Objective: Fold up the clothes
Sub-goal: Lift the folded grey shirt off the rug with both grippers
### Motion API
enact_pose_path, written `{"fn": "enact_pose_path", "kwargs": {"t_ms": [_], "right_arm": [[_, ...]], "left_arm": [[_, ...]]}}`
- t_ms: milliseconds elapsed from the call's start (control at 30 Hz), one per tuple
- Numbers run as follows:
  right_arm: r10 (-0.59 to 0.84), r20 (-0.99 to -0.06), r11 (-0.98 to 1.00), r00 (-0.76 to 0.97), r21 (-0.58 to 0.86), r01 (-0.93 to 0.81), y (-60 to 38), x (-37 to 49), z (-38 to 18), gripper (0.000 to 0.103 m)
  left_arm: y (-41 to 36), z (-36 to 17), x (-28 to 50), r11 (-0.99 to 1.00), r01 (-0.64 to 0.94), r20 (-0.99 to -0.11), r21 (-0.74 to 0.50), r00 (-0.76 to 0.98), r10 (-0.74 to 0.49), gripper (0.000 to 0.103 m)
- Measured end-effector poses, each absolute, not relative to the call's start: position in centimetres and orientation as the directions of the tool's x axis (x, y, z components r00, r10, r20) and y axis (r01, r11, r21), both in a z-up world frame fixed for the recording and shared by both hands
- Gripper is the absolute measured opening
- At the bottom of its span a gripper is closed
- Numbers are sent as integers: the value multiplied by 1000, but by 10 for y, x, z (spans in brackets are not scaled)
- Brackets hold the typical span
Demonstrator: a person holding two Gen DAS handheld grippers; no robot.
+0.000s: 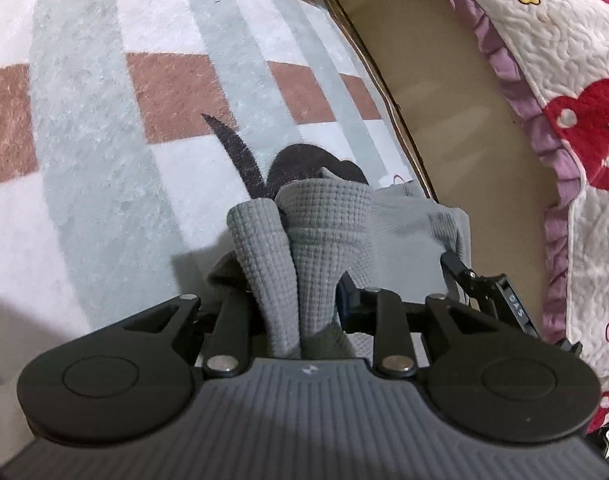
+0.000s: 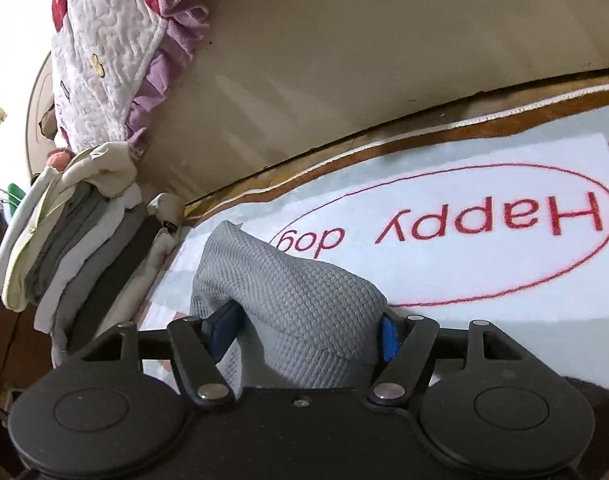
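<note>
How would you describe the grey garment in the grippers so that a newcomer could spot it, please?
Start at the checked pastel rug printed with a red oval reading "Happy dog". Over it, a grey waffle-knit garment is bunched between the right gripper's blue-padded fingers. Unlike the smooth folded clothes stacked at the rug's edge, it has a gridded texture.

left wrist: close, looking down at rug [image 1: 104,160] | right wrist: close, low across rug [image 2: 504,320] | shared: rug, grey cloth [image 1: 324,232], floor, quilt

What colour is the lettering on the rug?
Red "Happy dog" lettering, clearest in the right wrist view.
</note>
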State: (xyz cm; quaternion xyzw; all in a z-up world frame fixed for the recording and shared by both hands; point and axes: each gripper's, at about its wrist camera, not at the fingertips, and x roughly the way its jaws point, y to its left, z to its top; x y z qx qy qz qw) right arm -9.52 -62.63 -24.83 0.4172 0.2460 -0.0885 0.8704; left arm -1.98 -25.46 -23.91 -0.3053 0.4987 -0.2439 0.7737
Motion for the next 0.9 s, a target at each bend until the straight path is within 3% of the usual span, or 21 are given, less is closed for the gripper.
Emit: {"fn": "enact_pose_path", "kwargs": {"t_ms": [167, 333, 400, 467, 500, 533, 633, 700, 900], "right_arm": [[98, -564, 516, 820, 733, 443, -632, -117, -244, 72], [232, -441, 272, 867, 885, 377, -639, -136, -270, 72], [227, -413, 310, 882, 889, 337, -641, -124, -270, 73], [225, -412, 397, 883, 867, 303, -637, -104, -267, 72], [212, -417, 460, 884, 840, 287, -631, -96, -264, 65], [195, -417, 511, 888, 816, 271, -624, -92, -261, 42], [139, -397, 629, 907, 743, 229, -604, -98, -239, 37], [103, -383, 702, 918, 682, 205, -592, -107, -214, 37], [76, -307, 687, 949, 706, 173, -574, -138, -165, 37]], "left_arm": [[-259, -237, -10, 703, 94, -629, -705, 375, -681, 27], [-265, -236, -8, 713, 107, -629, -693, 396, -669, 27], [-272, -228, -11, 745, 183, -637, -641, 414, -650, 26], [-279, -221, -15, 771, 258, -644, -582, 433, -631, 17], [-283, -217, -16, 782, 293, -646, -551, 443, -621, 16], [-286, -209, -20, 789, 340, -640, -512, 461, -614, 14], [-292, -174, -37, 785, 490, -588, -380, 527, -613, 14], [-282, -155, -42, 764, 530, -550, -367, 539, -638, 14], [-253, -99, -57, 697, 645, -429, -315, 558, -710, 14]]}}
